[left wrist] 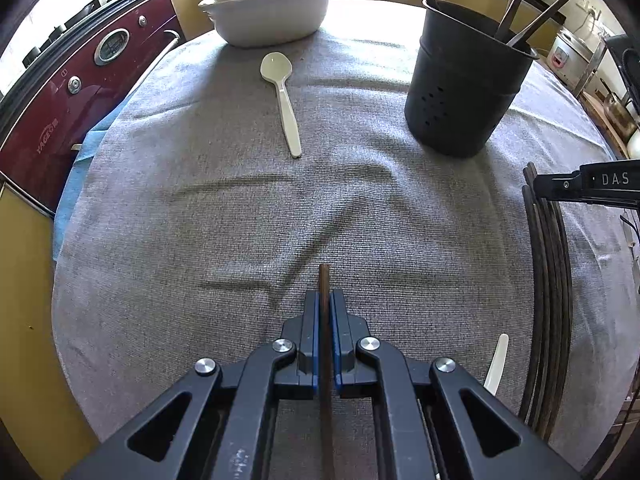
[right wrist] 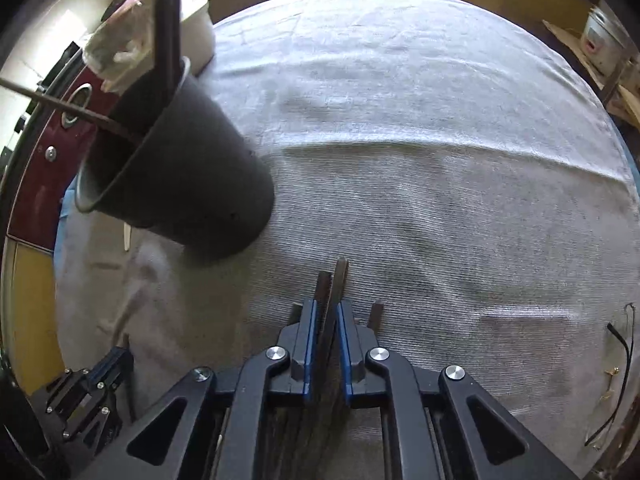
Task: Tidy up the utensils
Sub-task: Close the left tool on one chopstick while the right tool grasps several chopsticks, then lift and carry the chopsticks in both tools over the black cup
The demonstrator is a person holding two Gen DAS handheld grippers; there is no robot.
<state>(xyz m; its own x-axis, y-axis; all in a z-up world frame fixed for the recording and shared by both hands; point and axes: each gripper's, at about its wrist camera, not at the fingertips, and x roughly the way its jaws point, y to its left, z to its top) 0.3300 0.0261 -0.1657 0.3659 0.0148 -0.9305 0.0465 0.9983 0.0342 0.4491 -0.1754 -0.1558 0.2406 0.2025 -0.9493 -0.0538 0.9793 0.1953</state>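
Observation:
My left gripper is shut on a single dark brown chopstick, held low over the grey cloth. A black utensil holder with several dark utensils in it stands at the far right; it also shows in the right wrist view. A cream plastic spoon lies ahead, and another cream spoon's handle lies at the near right. A bundle of dark chopsticks lies at the right. My right gripper is shut on chopsticks from that bundle.
A white tub filled with plastic bags stands at the far edge. A dark red appliance stands left of the table. Eyeglasses lie at the cloth's right edge. A rice cooker stands beyond the table at right.

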